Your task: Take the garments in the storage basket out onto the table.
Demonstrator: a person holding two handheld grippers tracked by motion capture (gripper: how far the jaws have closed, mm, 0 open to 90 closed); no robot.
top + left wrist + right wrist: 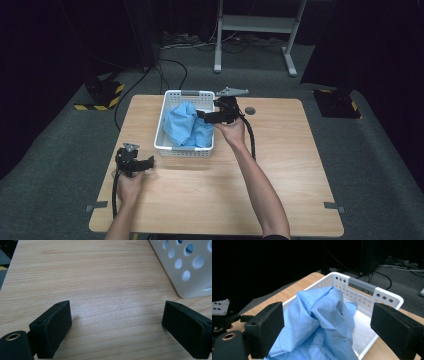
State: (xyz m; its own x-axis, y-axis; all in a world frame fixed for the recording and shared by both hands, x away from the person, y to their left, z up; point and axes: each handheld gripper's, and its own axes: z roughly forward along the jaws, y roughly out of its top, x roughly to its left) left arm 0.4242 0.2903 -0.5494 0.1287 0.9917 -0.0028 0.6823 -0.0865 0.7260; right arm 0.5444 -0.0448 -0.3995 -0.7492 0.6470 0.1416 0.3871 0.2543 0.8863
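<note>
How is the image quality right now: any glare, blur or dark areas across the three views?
High view: table evenly lit, surroundings nearly black, whole picture soft. Left gripper view: mild sheen on the wood between the open jaws of the left tool, grain sharp, near jaws slightly blurred. Right gripper view: blue cloth and white basket well lit and crisp, background dark.

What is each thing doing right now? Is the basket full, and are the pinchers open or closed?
white basket: upright on the table, holding the cloth.
blue cloth: crumpled, piled inside the basket.
right gripper: open, jaws wide apart over the basket, holding nothing.
left gripper: open, empty, low over bare table near the basket's corner.
wooden table: flat, bearing the basket.
</note>
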